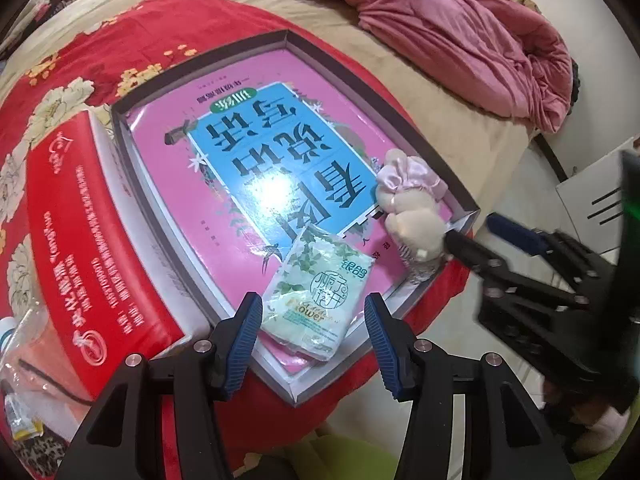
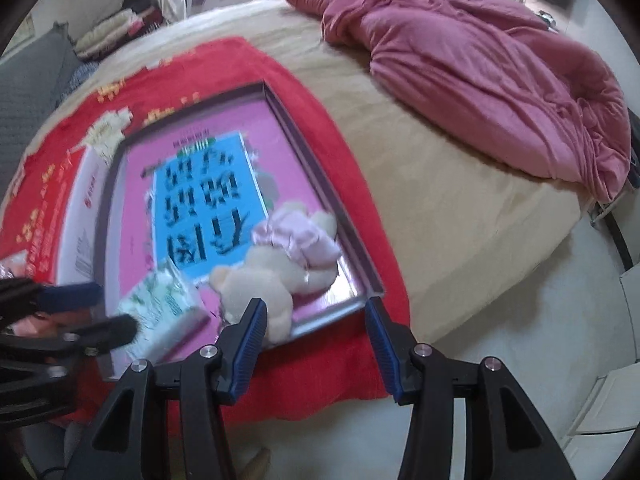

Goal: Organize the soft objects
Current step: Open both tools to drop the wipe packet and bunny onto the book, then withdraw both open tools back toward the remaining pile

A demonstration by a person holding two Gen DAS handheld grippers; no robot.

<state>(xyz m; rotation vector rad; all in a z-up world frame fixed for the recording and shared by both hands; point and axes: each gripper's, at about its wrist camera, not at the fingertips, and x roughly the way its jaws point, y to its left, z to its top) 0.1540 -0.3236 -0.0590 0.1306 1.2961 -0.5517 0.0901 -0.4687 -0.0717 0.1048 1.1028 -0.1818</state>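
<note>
**A:** Since the left camera is the sharper one, start there: what has the left gripper (image 1: 314, 340) got?

**B:** Nothing. Its jaws stand about half open over the near corner of the box (image 1: 200, 67), with the tissue pack (image 1: 320, 280) between the blue pads (image 1: 250, 336). The pack lies flat in that corner on the pink book (image 1: 168, 168) that fills the box floor. There is a clear gap at the right pad, so nothing is pressing on it.

**B:** And the bear?

**A:** The bear (image 1: 412, 224), cream with a pale pink dress, lies inside the box against its right edge, close to the near right corner and just beside the pack, not touching it.

**B:** Does the right gripper (image 2: 316, 340) hold it?

**A:** No. Those jaws are also about half open, pointing down at the box's near right edge. One bear leg reaches the left finger (image 2: 252, 340). That view is blurred, so I cannot tell whether leg and finger really touch. The other finger is well clear of the bear.

**B:** What is around the box?

**A:** It sits on a red flowered blanket (image 1: 100, 40) at the near edge of the bed (image 2: 440, 220). A red carton (image 1: 80, 220) lies along the box's left edge, and a pink quilt (image 2: 480, 80) is bunched at the bed's far right corner.
</note>
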